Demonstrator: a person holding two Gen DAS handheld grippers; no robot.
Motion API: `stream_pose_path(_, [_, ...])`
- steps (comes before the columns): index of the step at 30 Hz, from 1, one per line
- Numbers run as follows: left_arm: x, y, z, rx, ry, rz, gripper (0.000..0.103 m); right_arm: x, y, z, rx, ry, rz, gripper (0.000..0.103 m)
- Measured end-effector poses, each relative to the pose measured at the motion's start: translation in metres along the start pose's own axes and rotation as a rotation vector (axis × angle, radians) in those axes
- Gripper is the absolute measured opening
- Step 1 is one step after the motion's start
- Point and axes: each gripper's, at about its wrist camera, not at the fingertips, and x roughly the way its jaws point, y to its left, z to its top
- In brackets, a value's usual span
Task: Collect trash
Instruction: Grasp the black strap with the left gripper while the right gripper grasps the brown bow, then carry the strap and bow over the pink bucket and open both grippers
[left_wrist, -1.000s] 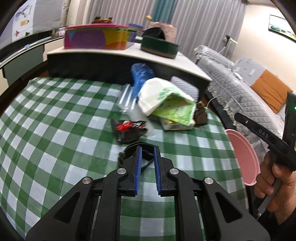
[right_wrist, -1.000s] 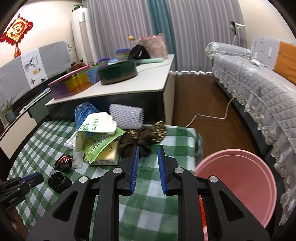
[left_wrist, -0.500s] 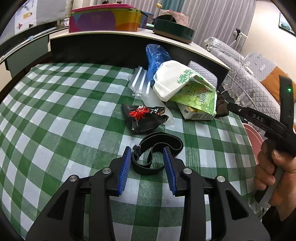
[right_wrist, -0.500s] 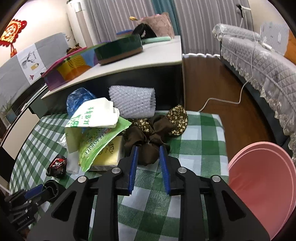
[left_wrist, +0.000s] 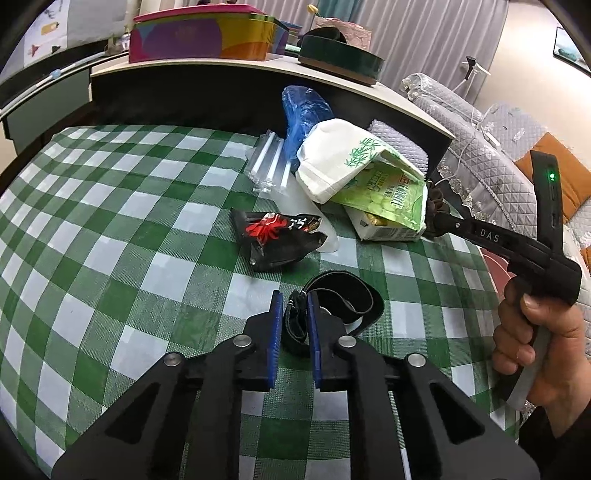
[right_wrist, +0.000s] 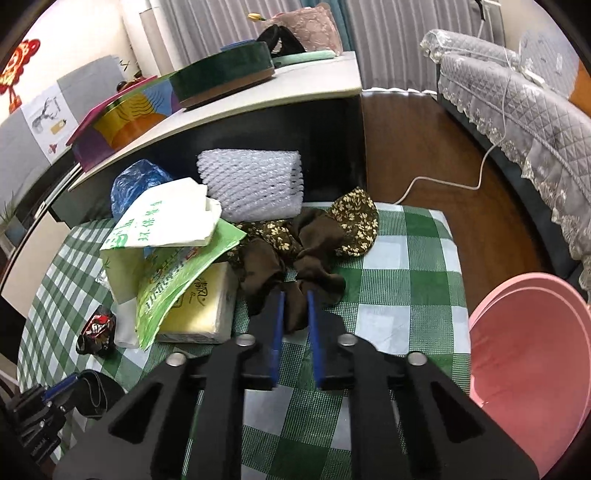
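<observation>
Beyond my checked tablecloth (left_wrist: 110, 229) I see a white-topped counter (right_wrist: 303, 85) carrying a colourful tin (left_wrist: 207, 37) and a round green box (right_wrist: 225, 77). A grey quilted sofa (right_wrist: 517, 107) lines the right wall, a white cable (right_wrist: 443, 181) trailing across the wooden floor (right_wrist: 424, 147).

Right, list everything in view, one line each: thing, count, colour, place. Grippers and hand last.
Tablecloth: one, green-white check, over the table.
Black strap: one, near edge, between left jaws.
Snack wrapper: one, black-red, mid-table.
Clear tube pack: one, behind wrapper.
Blue bag: one, table's far edge.
White bag: one, atop pile.
Green packet: one, under white bag.
Tissue pack: one, yellow-white, pile's bottom.
Foam net: one, white, far edge.
Brown floral cloth: one, between right jaws.
Pink basin: one, beside table.
Left gripper: closing on strap.
Right gripper: closing on cloth.
Hand: one, holding right gripper.
</observation>
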Motion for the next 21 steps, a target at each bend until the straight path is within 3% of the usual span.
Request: stream_pose_path(21, [-0.030, -0.034, -0.001, 0.044, -0.078, -0.044, 0.011, -0.106, -0.008, -0.003, -0.064, -0.131, -0.028, 0.005])
